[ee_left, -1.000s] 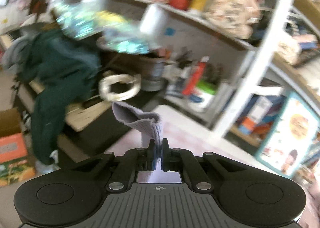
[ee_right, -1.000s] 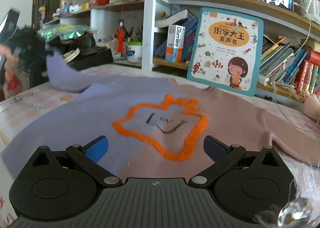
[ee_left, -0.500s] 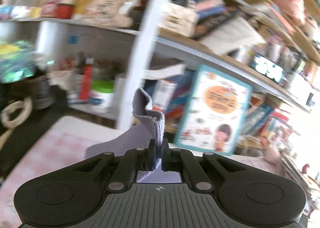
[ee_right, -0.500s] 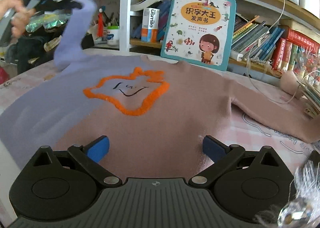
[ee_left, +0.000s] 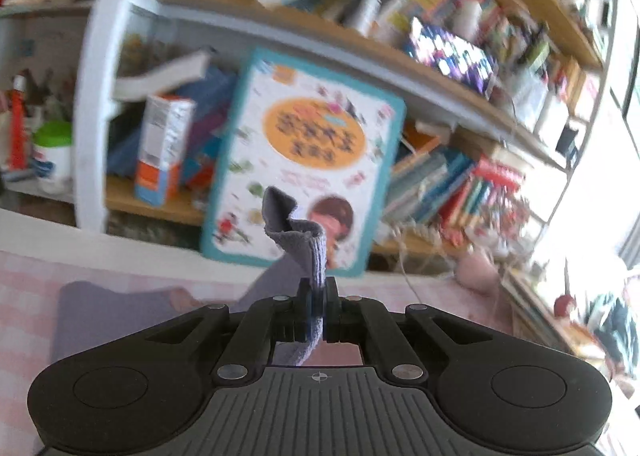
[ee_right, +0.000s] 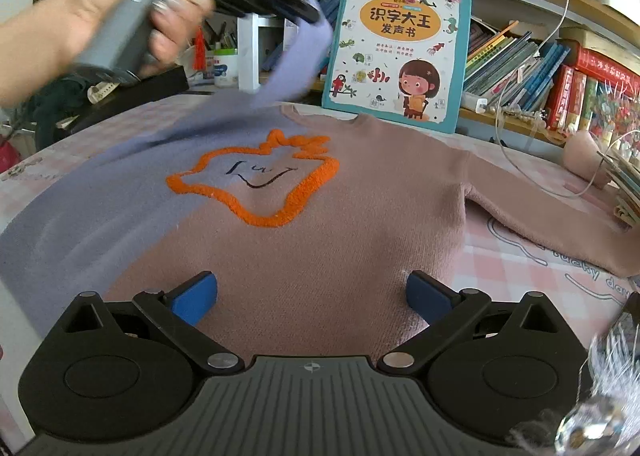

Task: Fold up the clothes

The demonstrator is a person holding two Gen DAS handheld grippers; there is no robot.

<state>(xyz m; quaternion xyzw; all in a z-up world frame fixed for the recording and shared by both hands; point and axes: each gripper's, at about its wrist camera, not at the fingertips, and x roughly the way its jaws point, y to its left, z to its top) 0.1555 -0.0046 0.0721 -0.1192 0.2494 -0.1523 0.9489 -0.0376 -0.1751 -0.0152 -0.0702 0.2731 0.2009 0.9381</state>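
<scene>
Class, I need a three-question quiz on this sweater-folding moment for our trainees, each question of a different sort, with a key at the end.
1. True or false: the left gripper is shut on the lilac sleeve.
2. What colour outlines the sweater motif? A green, B orange, C black.
3. Fill in: the right gripper has its jaws ____.

Key: 1 true; 2 B; 3 open.
</scene>
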